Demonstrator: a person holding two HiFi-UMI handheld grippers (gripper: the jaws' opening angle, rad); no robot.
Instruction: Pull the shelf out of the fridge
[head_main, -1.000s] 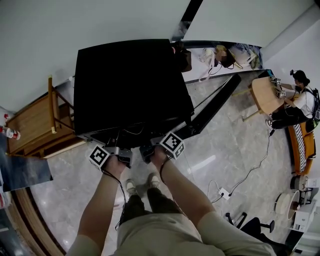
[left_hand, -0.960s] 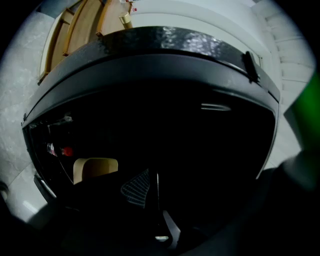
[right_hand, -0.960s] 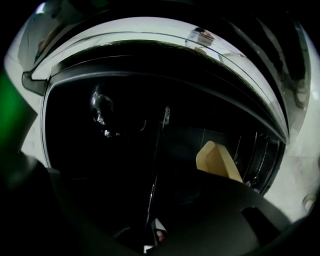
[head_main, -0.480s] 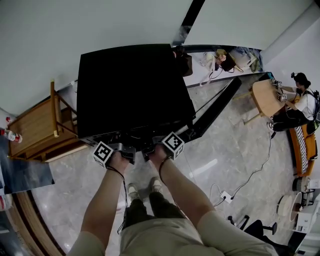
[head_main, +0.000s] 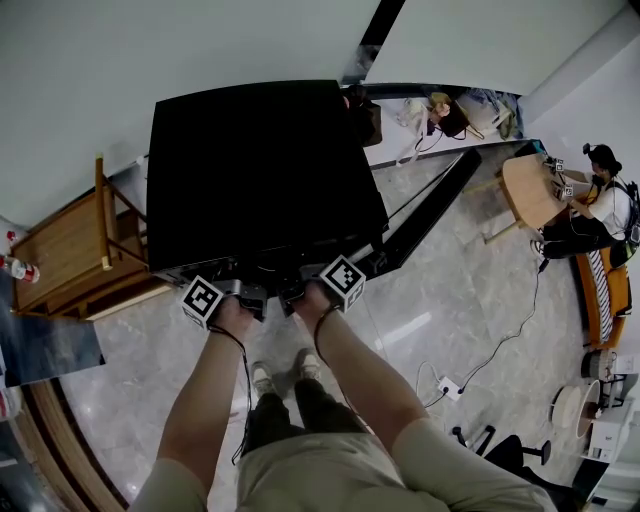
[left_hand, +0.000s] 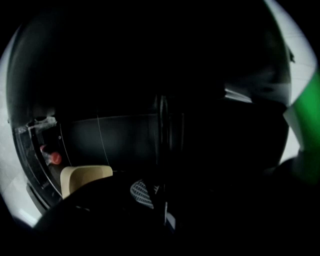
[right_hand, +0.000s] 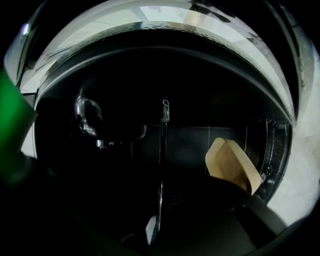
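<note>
Grips the shelf (right_hand: 162, 150), the thin line down the middle of the frame, inside the black fridge (head_main: 260, 170) and not yet pulled out. Pinches its front edge with the left gripper (head_main: 250, 298) and right gripper (head_main: 294, 296), side by side at the fridge's lower edge, having just closed both jaws tight on it. Uses two grips, likely to slide it out straight. Keeps the door (head_main: 425, 215) open at right for room.

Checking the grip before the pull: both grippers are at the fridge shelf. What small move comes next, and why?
Probably a short, level pull straight back with both together. The left gripper is shut on the thin edge of the shelf, the right gripper has just been closing on it too, and the door of the fridge stands open.
</note>
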